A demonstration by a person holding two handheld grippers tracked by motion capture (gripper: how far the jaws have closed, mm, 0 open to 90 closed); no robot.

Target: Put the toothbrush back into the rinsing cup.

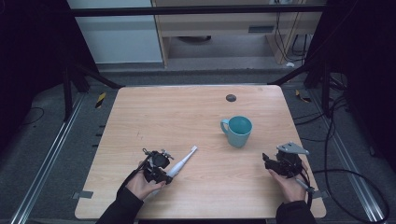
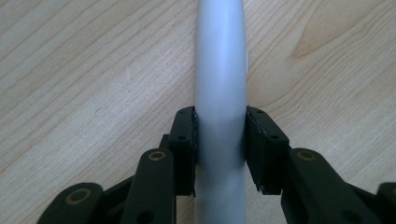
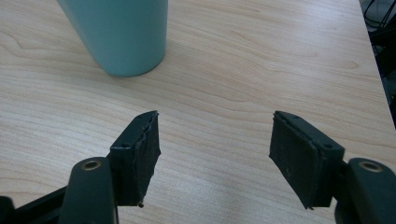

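The left gripper (image 1: pixel 164 173) sat near the table's (image 1: pixel 140 112) front edge, at about seven o'clock from the table's middle, with the person's left hand (image 1: pixel 140 185) behind it. Its jaws were clamped on the handle of a white electric toothbrush (image 1: pixel 182 163). In the left gripper view both black pads (image 2: pixel 184 149) pressed flat against the sides of the pale rounded handle (image 2: pixel 220 93), which ran straight up between them from six o'clock to twelve o'clock over the wood grain.

In the high view the toothbrush lay on the table, slanting from the gripper toward one o'clock, its slim brush end pointing up toward the mug and its thicker end in the jaws.

The right gripper (image 1: pixel 267 161) rested at about four o'clock from the table's middle, held by the right hand (image 1: pixel 290 185), with its grey three-cornered plate on top. Its jaws stood wide apart and held nothing; in the right gripper view (image 3: pixel 215 154) bare wood showed between the two pads (image 3: pixel 140 154).

A teal mug (image 1: pixel 238 130) stood upright well apart from the toothbrush, at about two o'clock from its brush end, handle turned toward nine o'clock. In the right gripper view its base (image 3: pixel 119 32) appeared at eleven o'clock, ahead of the open jaws and not touching them. A small dark round disc (image 1: pixel 230 98) lay near the far edge, at twelve o'clock from the mug.
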